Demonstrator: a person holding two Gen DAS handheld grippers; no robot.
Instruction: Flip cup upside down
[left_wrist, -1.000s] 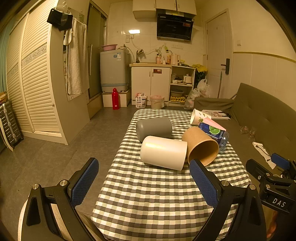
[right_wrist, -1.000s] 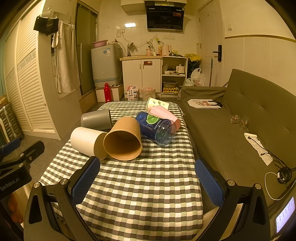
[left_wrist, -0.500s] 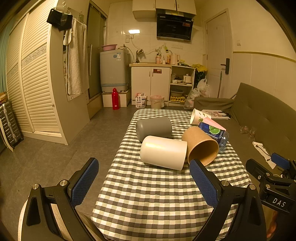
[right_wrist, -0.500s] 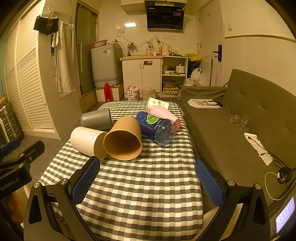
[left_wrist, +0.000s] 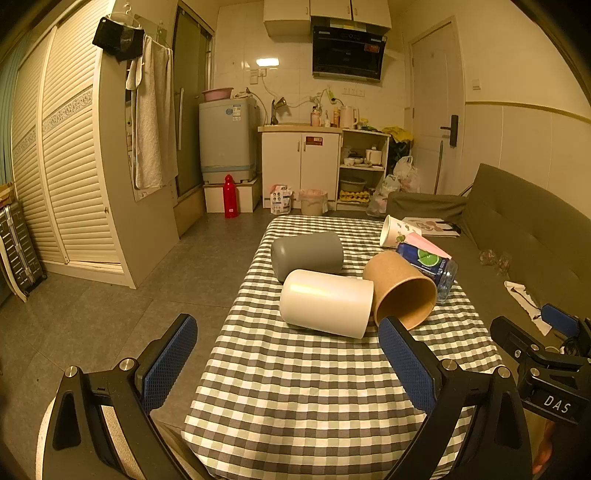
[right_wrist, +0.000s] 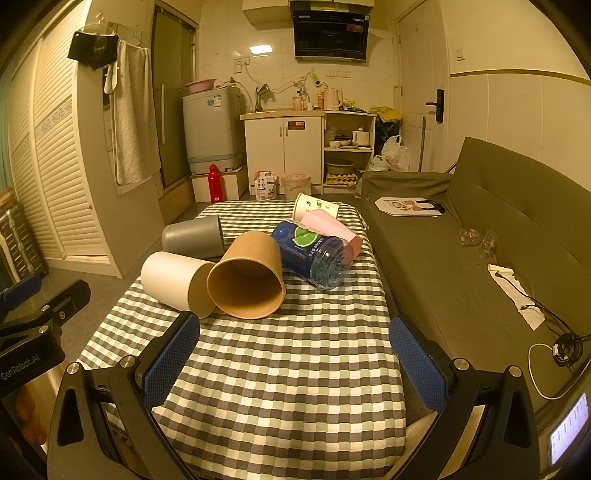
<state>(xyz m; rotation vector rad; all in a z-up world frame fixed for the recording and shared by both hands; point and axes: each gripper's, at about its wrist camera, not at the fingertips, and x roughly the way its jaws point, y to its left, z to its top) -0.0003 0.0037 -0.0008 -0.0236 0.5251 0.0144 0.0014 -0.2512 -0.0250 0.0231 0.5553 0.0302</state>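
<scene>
Both the left hand-held gripper (left_wrist: 287, 350) and right hand-held gripper (right_wrist: 294, 345) gape wide, holding and touching nothing, above the checked-cloth desk (right_wrist: 280, 373). A white cylindrical cup (left_wrist: 327, 302) lies sideways beside a brown paper cup (right_wrist: 246, 280). Gripper bodies read "DAS" and "GenRobot.AI".

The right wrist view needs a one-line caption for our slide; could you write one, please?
Open right gripper faces a brown paper cup, white cup and gray cup lying sideways on a checkered table.
</scene>
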